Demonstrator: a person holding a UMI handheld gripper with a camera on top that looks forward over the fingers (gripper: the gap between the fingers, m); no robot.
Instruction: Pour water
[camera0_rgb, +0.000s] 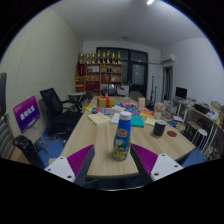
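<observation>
A plastic bottle (122, 138) with a white cap and a blue-and-green label stands upright on the wooden table (100, 160). It is between the tips of my gripper (113, 149), slightly nearer the right finger. A gap shows on each side of the bottle, so the gripper is open. The purple pads (82, 160) flank the bottle's base. A dark cup (159, 128) stands on the table beyond the right finger, to the right of the bottle.
Beyond the bottle the table carries several small items, papers and boxes (110, 103). Black office chairs (55, 108) and a purple-lit screen (25, 112) are on the left. A red shelf unit (100, 72) lines the back wall. Desks with monitors (182, 95) are on the right.
</observation>
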